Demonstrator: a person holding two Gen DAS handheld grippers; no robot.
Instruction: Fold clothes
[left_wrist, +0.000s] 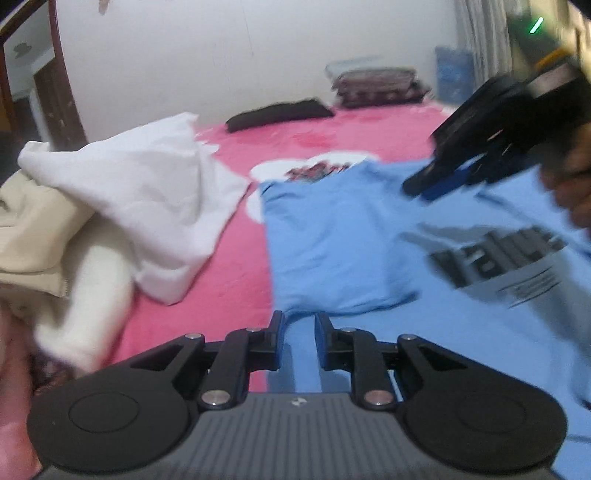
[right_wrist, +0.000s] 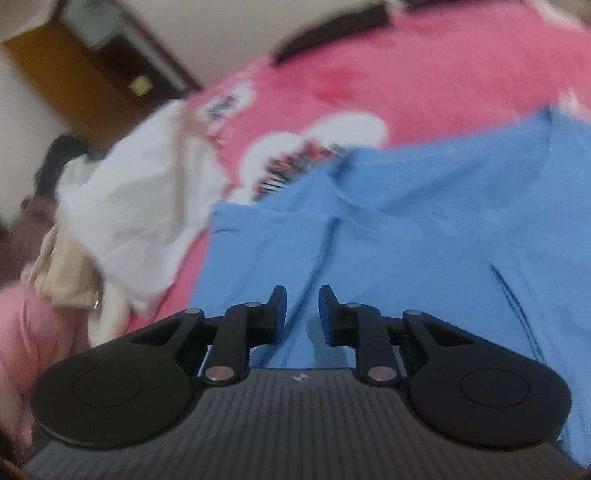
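Beige and white garments (left_wrist: 110, 206) heaped at the left on the pink bedsheet (left_wrist: 236, 266), well clear of both tools. Light blue T-shirt (left_wrist: 332, 251) spread flat just to the right of that heap, printed side up with dark lettering (left_wrist: 495, 258) toward its right part, one sleeve lying folded over the body; left gripper (left_wrist: 298, 325) low over the near shirt edge, jaws slightly parted with nothing pinched between them. Further right, right gripper (right_wrist: 302, 299) above the blue cloth, likewise slightly parted and gripping nothing, a hand (left_wrist: 576, 184) behind it.
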